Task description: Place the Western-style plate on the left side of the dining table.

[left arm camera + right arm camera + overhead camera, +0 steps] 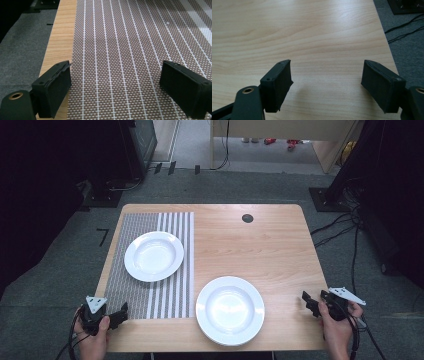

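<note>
Two white plates rest on a wooden table [270, 245]. One plate [154, 255] lies on a grey woven striped placemat [127, 285] at the left. The other plate [230, 310] sits on bare wood near the front edge. My left gripper [120, 314] is held at the front left corner, over the placemat's [120, 50] near edge, open with nothing between its jaws [115, 85]. My right gripper [307, 302] hovers at the front right corner, to the right of the near plate. It is open over bare wood [327, 82].
A small dark round hole [247, 218] marks the table's far side. Grey carpet surrounds the table, with black cables [345, 227] on the floor at the right and dark stands at the back left. The tabletop [299, 30] ahead of the right gripper is bare wood.
</note>
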Tool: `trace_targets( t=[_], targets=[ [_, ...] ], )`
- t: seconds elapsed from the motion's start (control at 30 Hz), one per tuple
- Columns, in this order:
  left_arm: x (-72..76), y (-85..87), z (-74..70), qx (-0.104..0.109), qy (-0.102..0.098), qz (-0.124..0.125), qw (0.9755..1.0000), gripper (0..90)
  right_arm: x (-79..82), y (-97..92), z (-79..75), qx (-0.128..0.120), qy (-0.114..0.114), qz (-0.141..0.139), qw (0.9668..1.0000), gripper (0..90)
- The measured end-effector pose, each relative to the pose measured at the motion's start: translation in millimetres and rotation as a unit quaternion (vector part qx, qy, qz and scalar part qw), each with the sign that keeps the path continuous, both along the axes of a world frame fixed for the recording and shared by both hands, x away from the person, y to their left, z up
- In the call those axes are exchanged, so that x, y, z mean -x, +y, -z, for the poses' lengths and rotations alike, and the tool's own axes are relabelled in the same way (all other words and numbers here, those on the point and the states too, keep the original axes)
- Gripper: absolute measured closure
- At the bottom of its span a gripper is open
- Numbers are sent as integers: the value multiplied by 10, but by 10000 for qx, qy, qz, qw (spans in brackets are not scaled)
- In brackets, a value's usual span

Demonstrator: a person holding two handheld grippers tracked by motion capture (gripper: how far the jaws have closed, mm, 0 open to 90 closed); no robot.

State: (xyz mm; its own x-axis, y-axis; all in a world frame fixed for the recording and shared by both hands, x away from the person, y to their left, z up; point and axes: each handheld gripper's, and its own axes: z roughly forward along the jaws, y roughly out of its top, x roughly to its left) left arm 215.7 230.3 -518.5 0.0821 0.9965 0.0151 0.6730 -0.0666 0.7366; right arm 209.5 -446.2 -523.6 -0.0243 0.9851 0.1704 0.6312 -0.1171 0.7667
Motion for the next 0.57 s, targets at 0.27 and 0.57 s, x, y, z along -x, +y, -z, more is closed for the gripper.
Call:
trace_targets(
  t=[0.27, 0.57],
  targets=[
    [-4, 12, 2, 69, 30, -14, 10000, 102, -36, 140, 16, 720, 247, -207, 9969, 207],
    [-4, 12, 2, 71, 32, -16, 10000, 102, -36, 141, 16, 722, 247, -207, 9969, 205]
  ],
)
